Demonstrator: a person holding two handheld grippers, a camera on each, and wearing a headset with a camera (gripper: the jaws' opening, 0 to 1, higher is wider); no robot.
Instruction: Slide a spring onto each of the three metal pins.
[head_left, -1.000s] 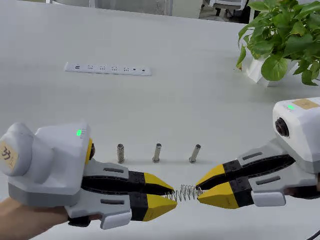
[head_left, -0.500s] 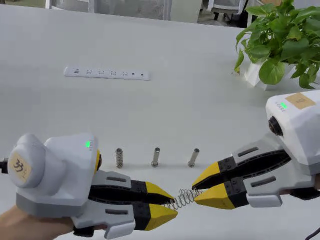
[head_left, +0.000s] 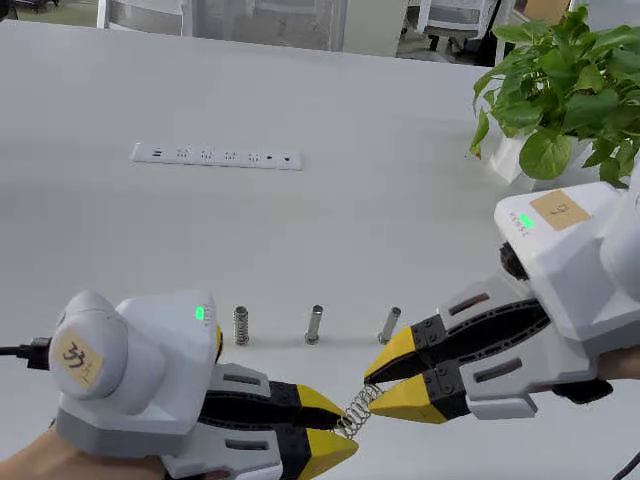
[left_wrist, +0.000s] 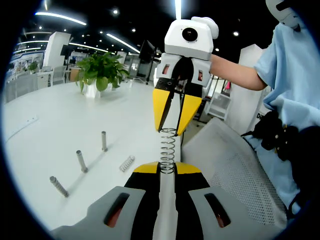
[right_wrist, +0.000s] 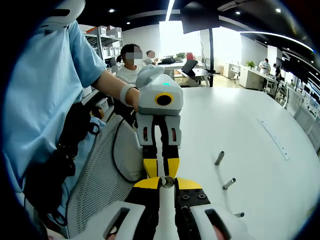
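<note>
A thin coiled metal spring hangs in mid-air above the white tabletop, one end pinched by the left hand-held gripper, the other by the right hand-held gripper. Three short silver metal pins stand just beyond.

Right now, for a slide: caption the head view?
Left gripper and right gripper hold a spring between them; three pins stand behind.

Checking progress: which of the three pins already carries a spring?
The leftmost pin in the head view: a spring sits around it, while the middle pin and right pin are bare.
</note>
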